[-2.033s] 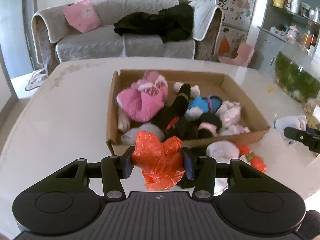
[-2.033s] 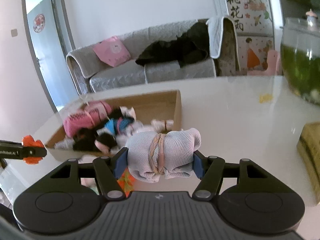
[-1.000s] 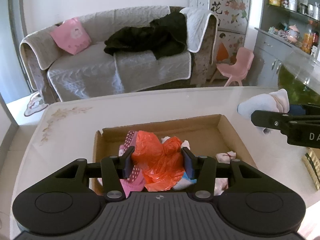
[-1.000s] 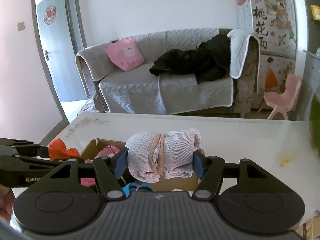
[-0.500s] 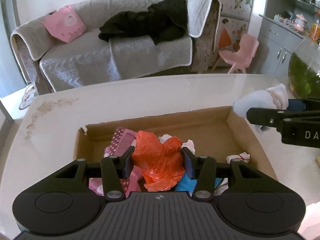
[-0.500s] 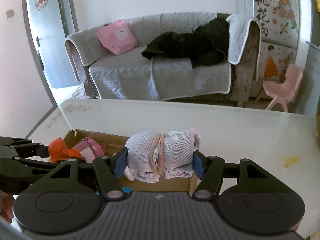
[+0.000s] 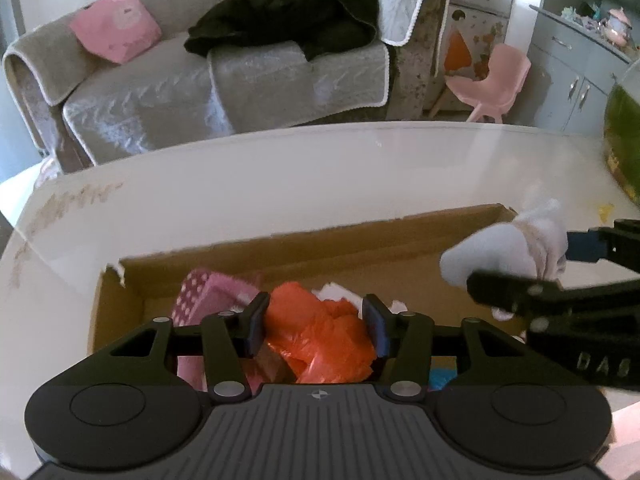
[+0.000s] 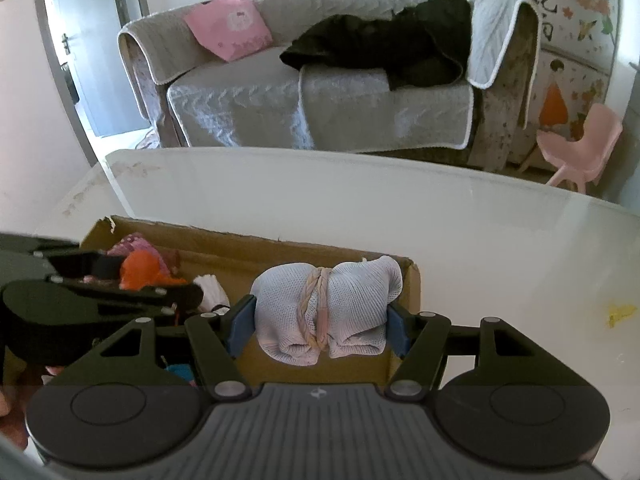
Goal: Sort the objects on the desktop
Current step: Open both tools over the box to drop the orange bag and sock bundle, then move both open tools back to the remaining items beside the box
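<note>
Lots is cut off here. On the left, the cardboard box (image 7: 224, 256) has its near part hidden behind the left gripper (image 7: 316, 326) body, so the pink dotted cloth (image 7: 200, 292) and a white scrap (image 7: 332, 292) only peek out, and I can't tell what else is inside. The orange plastic bag (image 7: 320, 336) sits squarely between the left jaws, clamped on both sides, hanging over the box interior. Moving right, the right gripper (image 8: 320, 322) is blurry in the left view, with its far end out of frame. It's clamped on a pale knit bundle (image 8: 326, 308) tied round its middle with a pinkish band, held over the box's right end. A yellow speck (image 8: 622, 314) on the white table (image 8: 400, 208) is too small to identify.
</note>
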`<state>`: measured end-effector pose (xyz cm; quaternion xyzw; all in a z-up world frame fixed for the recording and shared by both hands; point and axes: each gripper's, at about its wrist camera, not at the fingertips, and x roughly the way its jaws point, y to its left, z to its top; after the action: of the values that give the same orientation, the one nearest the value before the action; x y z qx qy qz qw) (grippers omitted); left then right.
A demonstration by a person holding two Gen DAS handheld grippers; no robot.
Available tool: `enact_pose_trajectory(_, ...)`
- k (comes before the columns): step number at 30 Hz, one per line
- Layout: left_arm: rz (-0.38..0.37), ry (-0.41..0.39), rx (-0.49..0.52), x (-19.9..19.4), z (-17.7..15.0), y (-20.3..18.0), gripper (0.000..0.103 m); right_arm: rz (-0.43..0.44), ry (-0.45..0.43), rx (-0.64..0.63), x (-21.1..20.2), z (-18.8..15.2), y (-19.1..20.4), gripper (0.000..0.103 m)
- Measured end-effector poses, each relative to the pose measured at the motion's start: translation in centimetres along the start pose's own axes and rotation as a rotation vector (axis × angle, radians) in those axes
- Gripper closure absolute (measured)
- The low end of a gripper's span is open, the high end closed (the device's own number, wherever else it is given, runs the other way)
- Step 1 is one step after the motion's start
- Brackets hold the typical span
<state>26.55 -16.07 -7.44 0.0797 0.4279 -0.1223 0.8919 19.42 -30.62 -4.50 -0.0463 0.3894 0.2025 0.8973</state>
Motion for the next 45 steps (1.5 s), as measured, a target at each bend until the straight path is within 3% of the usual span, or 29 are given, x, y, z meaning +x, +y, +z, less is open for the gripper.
enact_pose_trajectory(2, 0.008, -0.002, 0.006, 0.4, 0.3, -0.2, 0.037, -0.008, 0.004, -0.010, 0.2, -0.1, 0.1, 0.040)
enact_pose_trajectory(11, 0.025, -0.004, 0.008, 0.8, 0.3, -0.4, 0.025, -0.026, -0.008, 0.003, 0.1, 0.2, 0.0, 0.039)
enact_pose_trajectory(19, 0.005, -0.050, -0.020, -3.2, -0.7, 0.8, 0.017, 0.013, -0.085, 0.026, -5.3, -0.1, -0.5, 0.037)
enact_pose_trajectory(28, -0.046, -0.058, 0.014, -10.6, -8.0, 2.6, 0.009, 0.092, -0.100, 0.011, -12.0, -6.6, 0.4, 0.032)
enact_pose_trajectory(37, -0.100, 0.023, 0.014, -11.9, -15.2, 3.3, 0.008, 0.119, 0.003, 0.047, -10.1, -10.6, 2.0, 0.037)
enact_pose_trajectory(45, -0.133, 0.040, 0.036, -11.6, -17.2, 3.2, 0.007, 0.150, 0.063, 0.111, -8.3, -11.9, 1.1, 0.040)
